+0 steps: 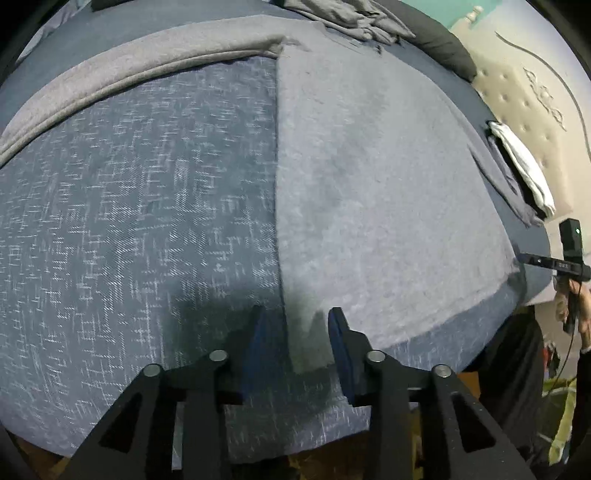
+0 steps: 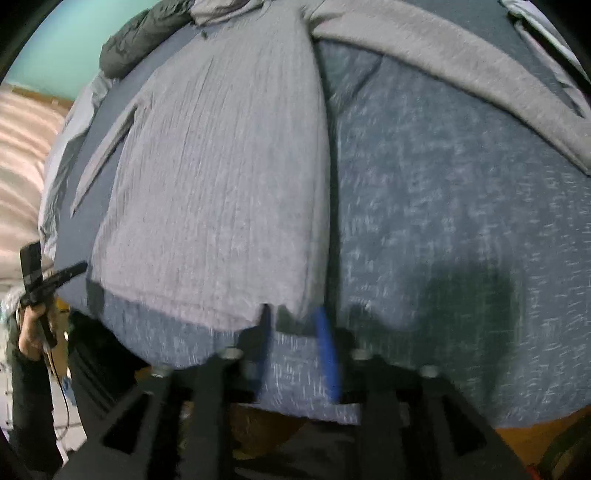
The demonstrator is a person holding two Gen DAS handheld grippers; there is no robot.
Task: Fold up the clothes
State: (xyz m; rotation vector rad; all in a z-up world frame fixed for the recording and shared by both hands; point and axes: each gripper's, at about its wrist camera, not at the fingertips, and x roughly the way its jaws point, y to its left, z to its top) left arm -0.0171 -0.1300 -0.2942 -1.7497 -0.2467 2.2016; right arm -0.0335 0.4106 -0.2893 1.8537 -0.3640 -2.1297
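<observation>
left gripper (image 1: 295, 314) i see with its blue-padded jaws set well apart, straddling the near corner of the grey garment (image 1: 388, 192) without pinching it; the corner lies in the gap between the pads. right gripper (image 2: 293, 314) is likewise spread wide, its jaws either side of the garment's (image 2: 221, 184) near hem corner, and i cannot tell whether either pad touches the cloth, since that view is blurred.

taking the grey garment as my landmark: it lies flat on the bed (image 1: 129, 221), which is covered in a blue spread flecked with white. in the left wrist view the garment's long straight edge runs away from the gripper, with bare blue spread just beside it on the left. one grey sleeve (image 1: 147, 62) stretches out from the garment's far end across the spread. beyond the garment's far end sits a heap of crumpled grey clothing (image 1: 351, 18), and just past that a dark pillow (image 1: 443, 48). off the garment's right side, near the bed's edge, lies a folded white item (image 1: 524, 166) on something dark, with a tufted headboard (image 1: 517, 92) behind it.

near the garment's right hem corner the left view catches my hand (image 1: 576, 306) on the other tool.
</observation>
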